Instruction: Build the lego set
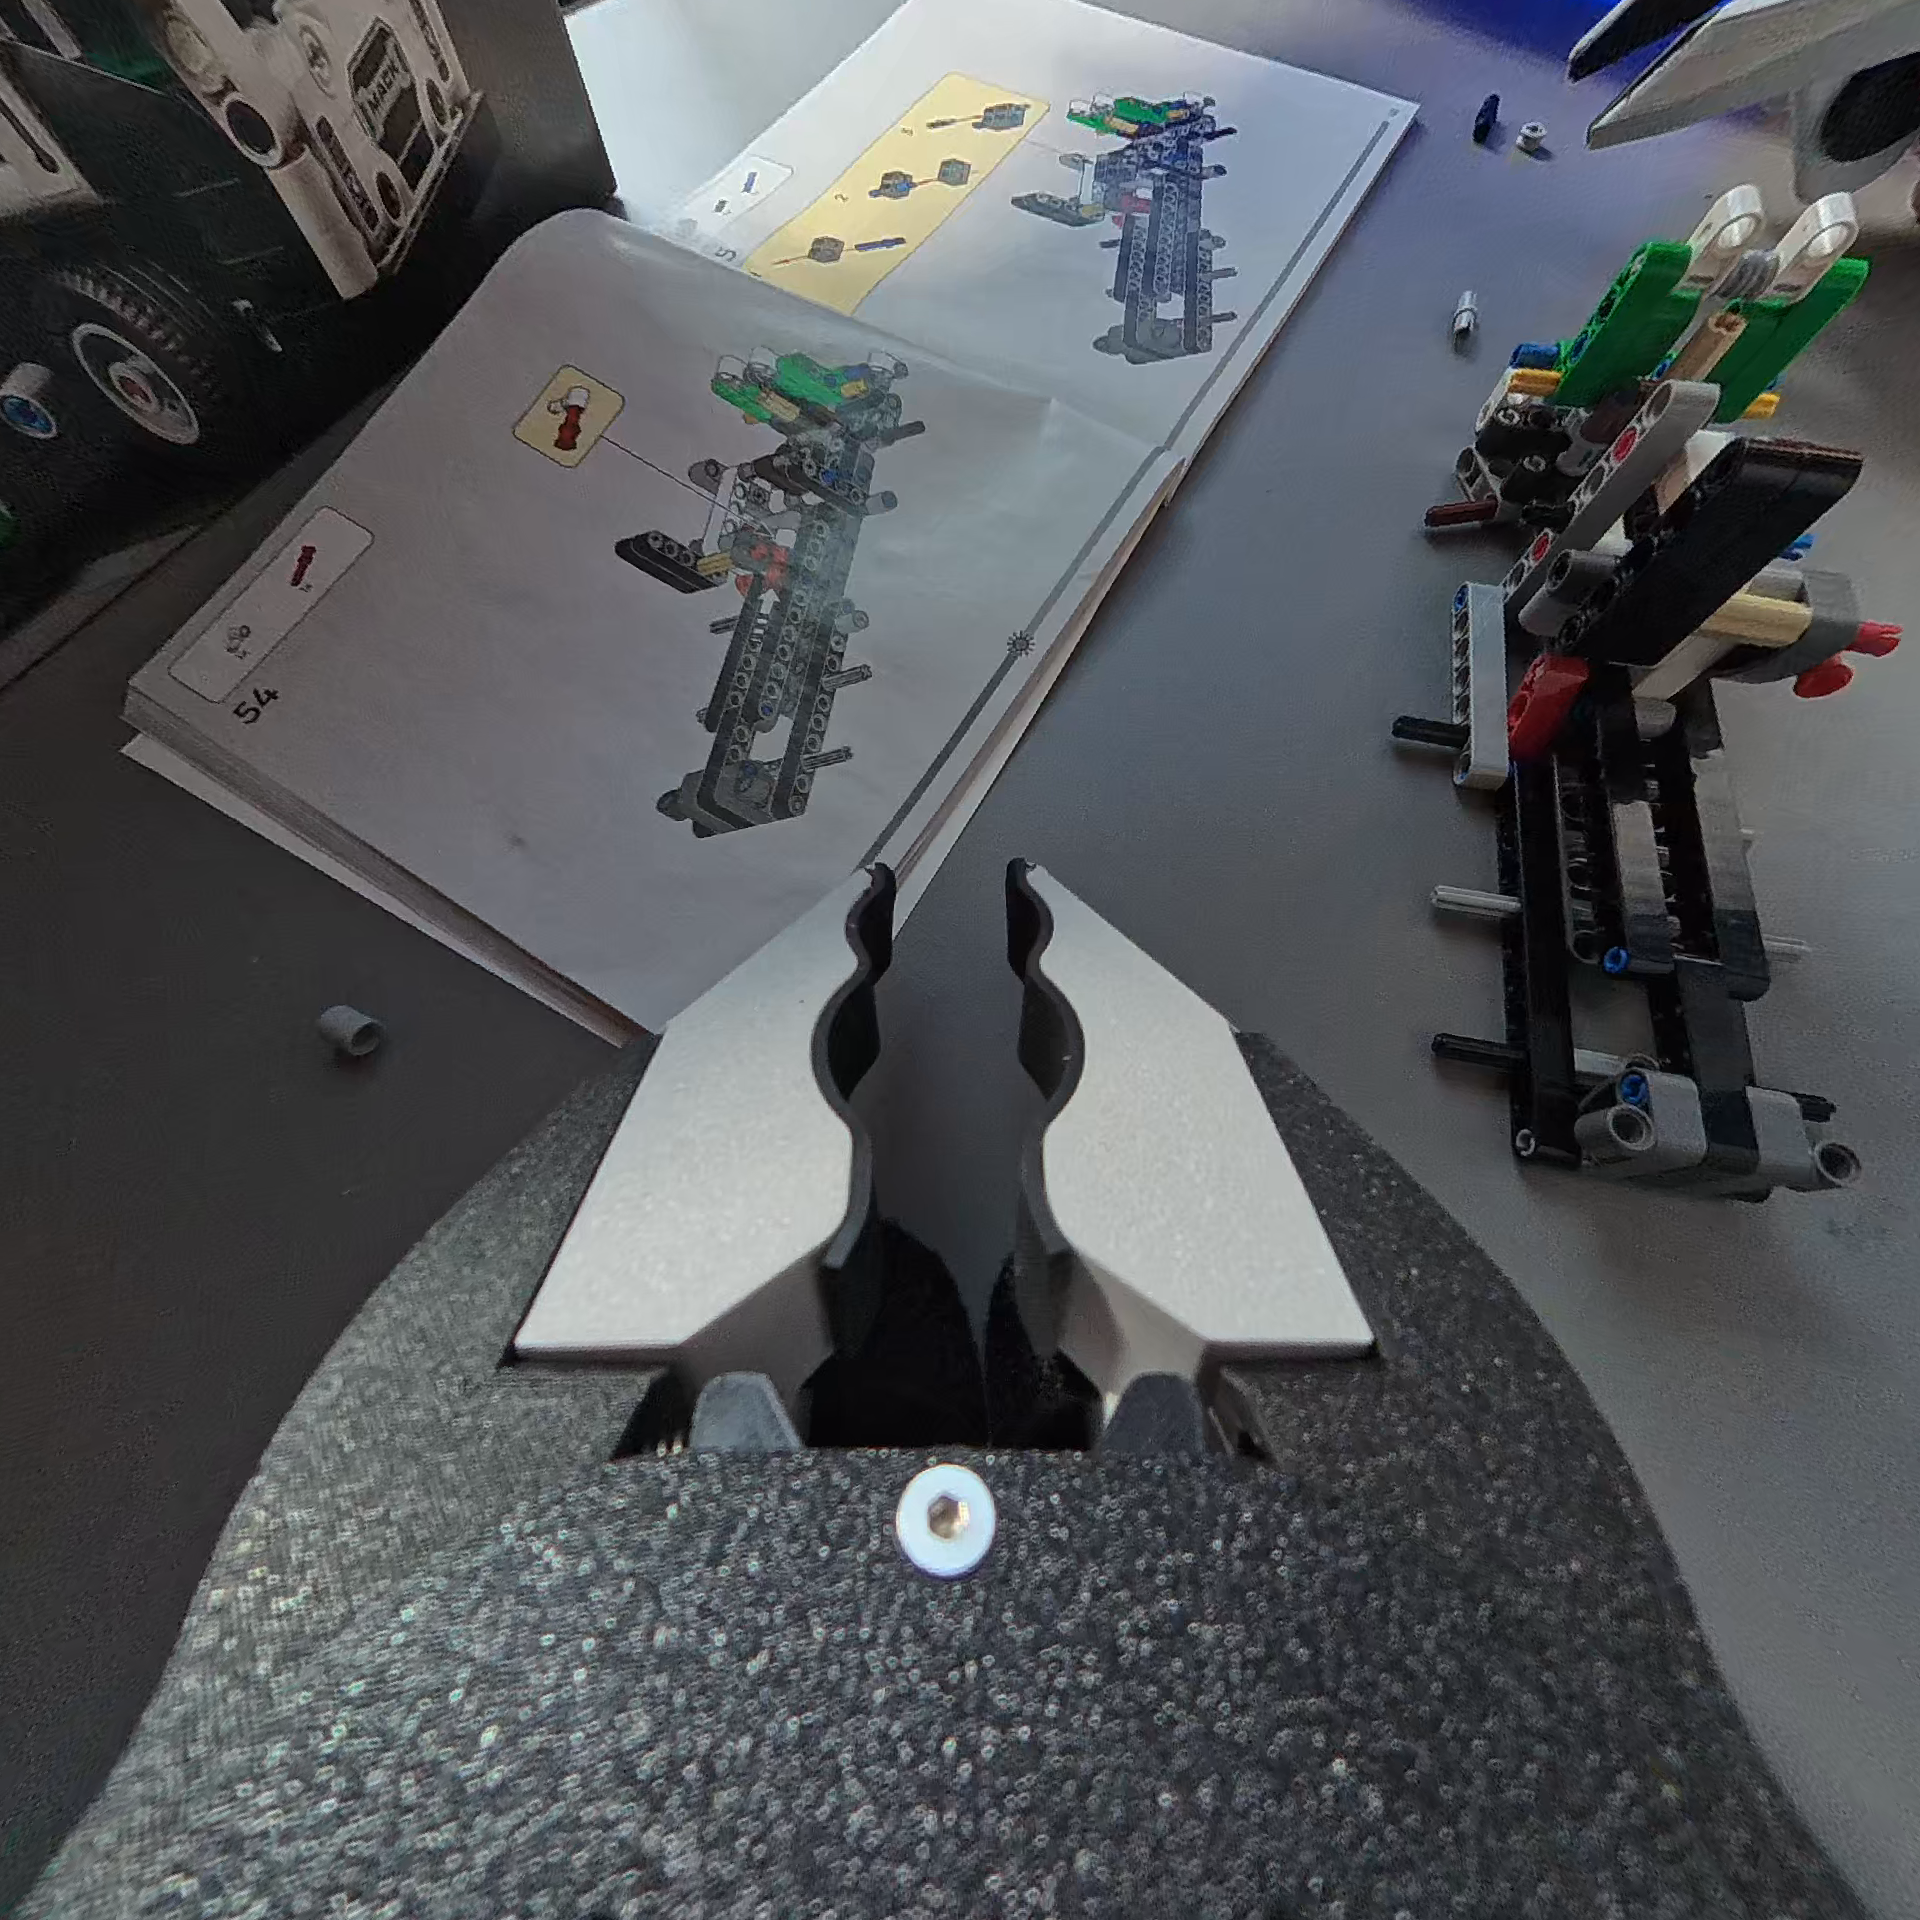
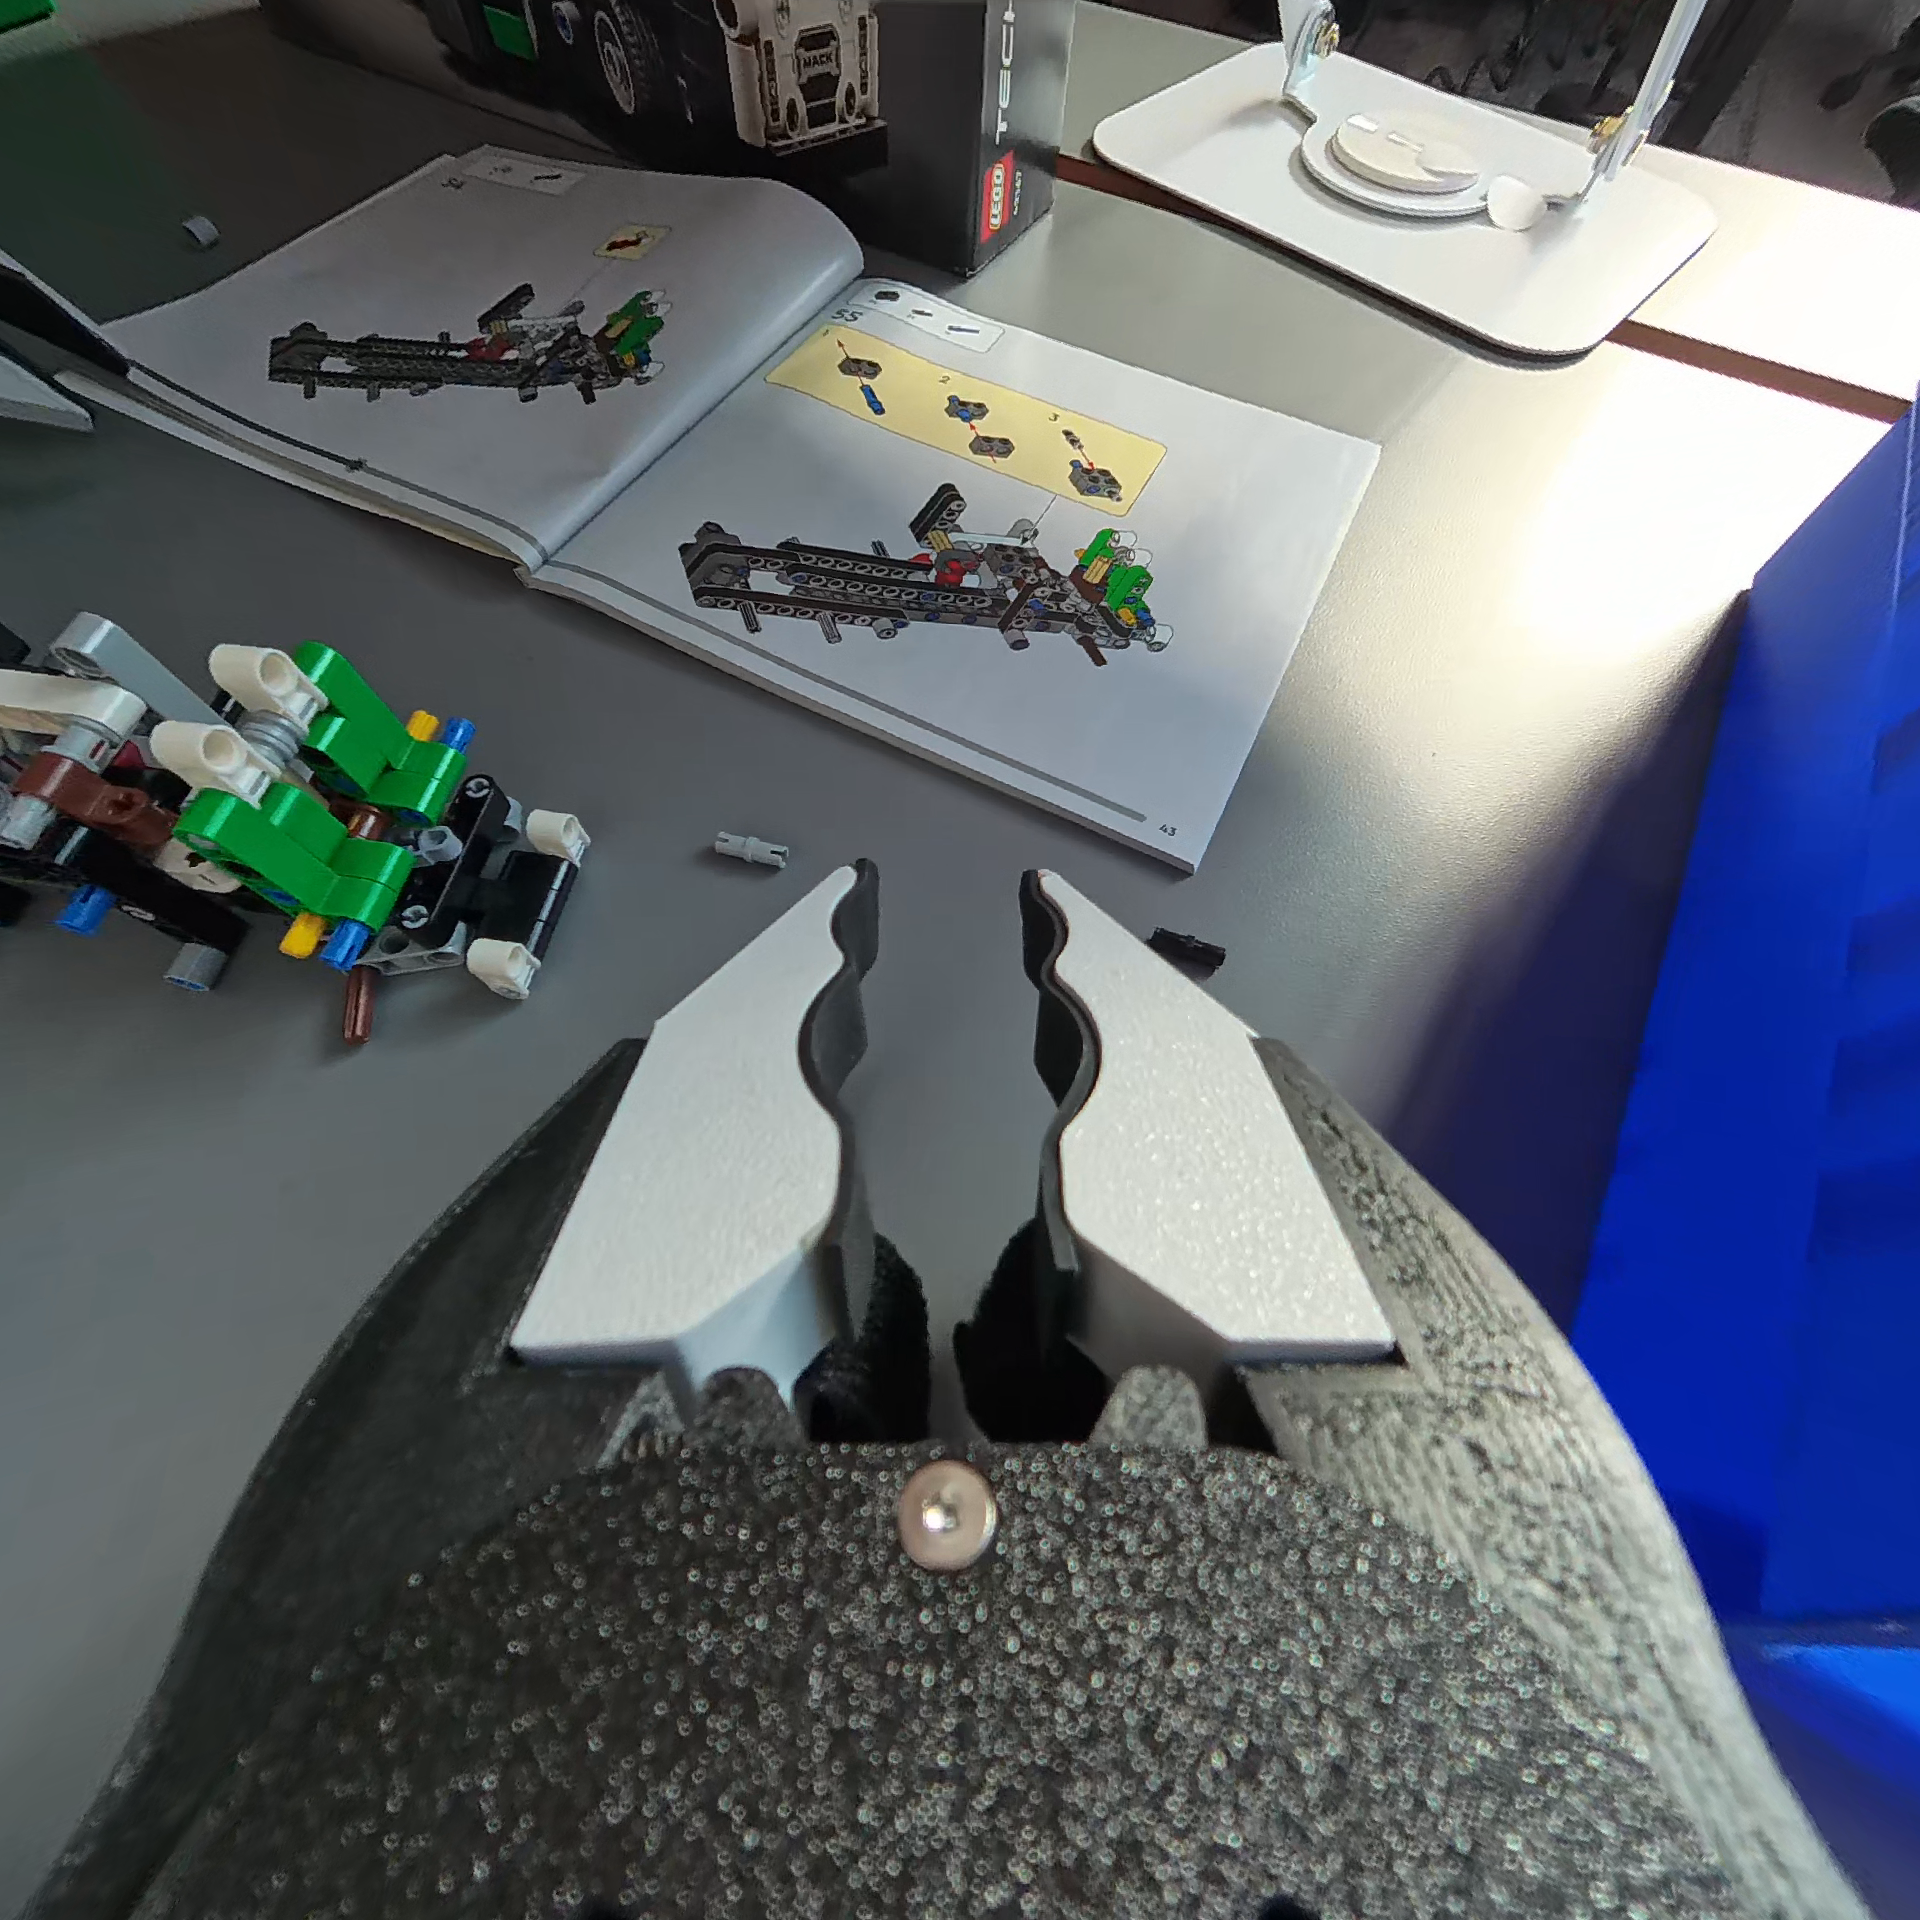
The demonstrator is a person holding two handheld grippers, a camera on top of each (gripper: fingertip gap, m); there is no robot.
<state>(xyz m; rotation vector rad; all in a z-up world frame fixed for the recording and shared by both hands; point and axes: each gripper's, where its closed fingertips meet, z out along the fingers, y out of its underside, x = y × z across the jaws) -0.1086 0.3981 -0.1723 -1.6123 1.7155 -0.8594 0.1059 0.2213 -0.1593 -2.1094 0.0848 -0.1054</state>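
The left gripper [image 1: 948,883] hangs empty, jaws parted, over the grey table [image 1: 1226,727] at the open instruction booklet's [image 1: 540,665] near corner. The right gripper [image 2: 948,883], also parted and empty, hovers between a grey pin [image 2: 750,849] and a black pin [image 2: 1187,949], near the brick-built chassis [image 2: 312,810].

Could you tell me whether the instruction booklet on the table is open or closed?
Open: the instruction booklet lies flat on the table, two facing pages spread.
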